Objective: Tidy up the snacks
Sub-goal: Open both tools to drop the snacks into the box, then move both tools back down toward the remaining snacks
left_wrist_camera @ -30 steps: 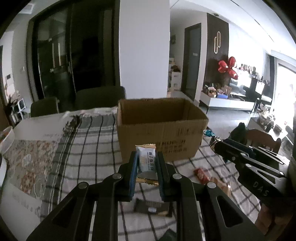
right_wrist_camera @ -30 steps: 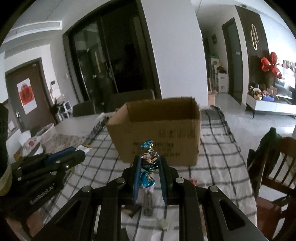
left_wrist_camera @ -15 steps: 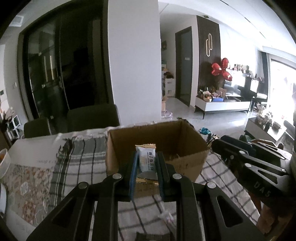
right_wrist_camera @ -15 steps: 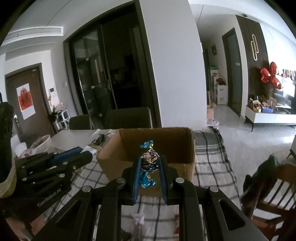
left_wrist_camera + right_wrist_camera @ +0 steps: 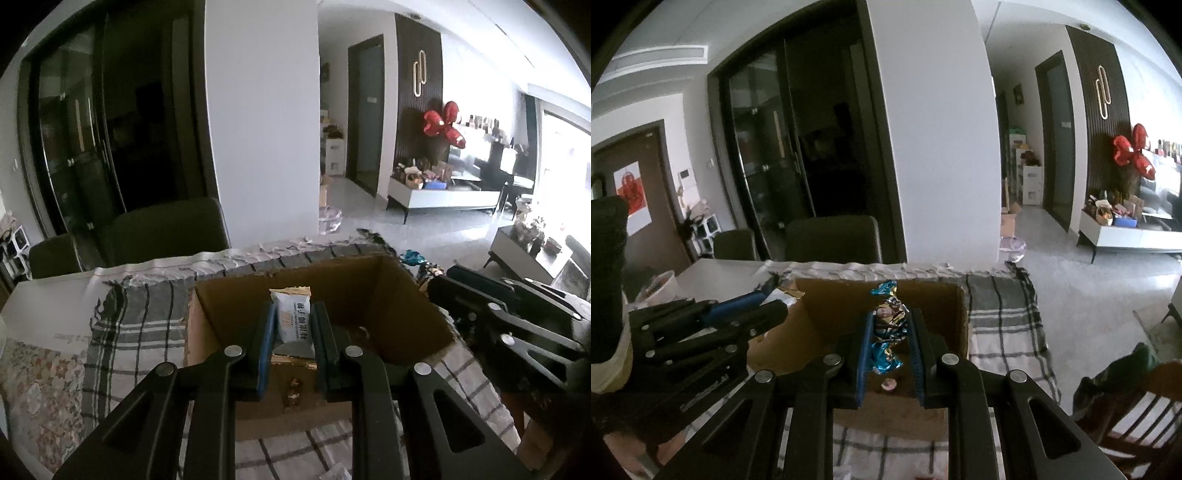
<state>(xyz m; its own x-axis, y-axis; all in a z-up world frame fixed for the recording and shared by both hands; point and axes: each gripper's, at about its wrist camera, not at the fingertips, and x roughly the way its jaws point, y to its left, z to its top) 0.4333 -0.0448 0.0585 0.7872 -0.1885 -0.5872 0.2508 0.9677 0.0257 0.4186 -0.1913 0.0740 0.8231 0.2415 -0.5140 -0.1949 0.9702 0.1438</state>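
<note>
Left tongs (image 5: 292, 330) pinched tight on a white snack packet (image 5: 291, 319), held upright so the packet can drop straight down. Right tongs (image 5: 889, 334) pinched tight on a shiny blue and gold candy (image 5: 888, 328), also held up high. Both raised over the open cardboard box (image 5: 413, 314), probably so the snacks can fall in once let go. Already a few small sweets down on the box floor, one pink (image 5: 888, 384). Box sitting on a checked cloth (image 5: 125, 325) spread over the worktop (image 5: 44, 302), close to the far edge. Dark chairs (image 5: 166, 229) tucked in behind.
</note>
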